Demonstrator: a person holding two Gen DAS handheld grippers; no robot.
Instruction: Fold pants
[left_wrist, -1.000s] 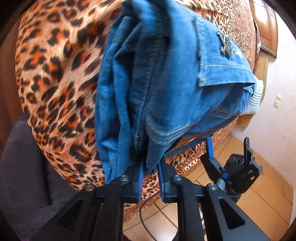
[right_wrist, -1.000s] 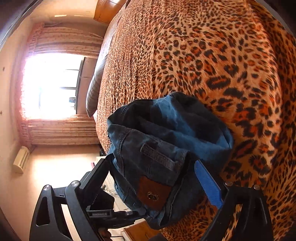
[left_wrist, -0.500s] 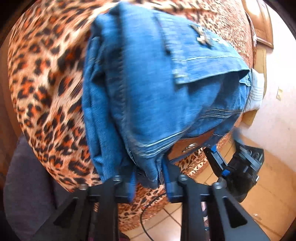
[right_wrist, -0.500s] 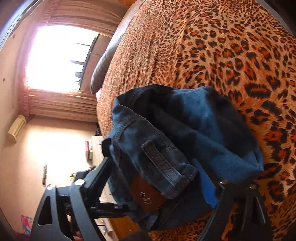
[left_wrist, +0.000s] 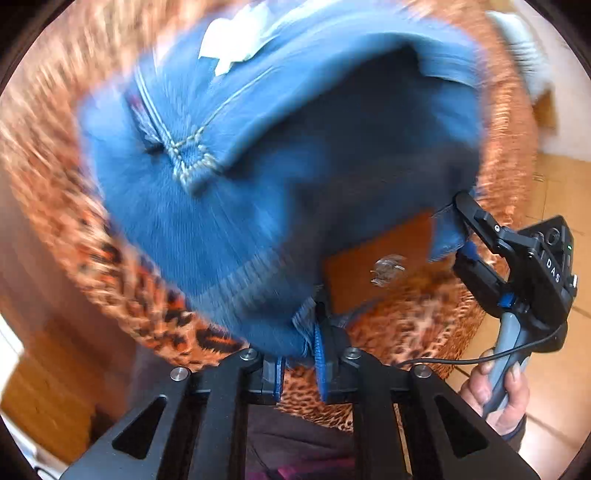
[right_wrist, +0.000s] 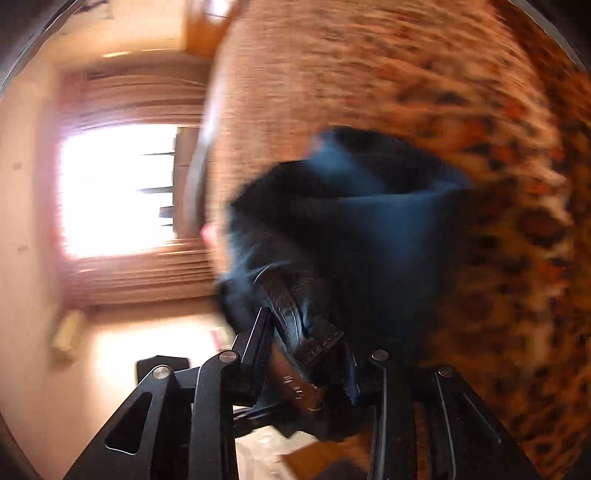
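Since a second ago our right tongs (right_wrist: 306, 363), then spread wide around the waistband, have swung in and are closing on it, and the jeans (left_wrist: 221, 206) have tipped so the waist opening gapes toward the left camera. Our left tongs (left_wrist: 299, 363) are narrowing too, pinching a denim edge at the near side of the bundle. The jeans lie bunched near the edge of the leopard-print bed (left_wrist: 424, 325), their brown leather patch (left_wrist: 373, 266) turned toward us. A hand (left_wrist: 495, 395) grips the right tool's handle. We judge this the regrip before a fold: both corners of the waist taken. Next we would need firm holds, then a joint lift to carry the waist over.
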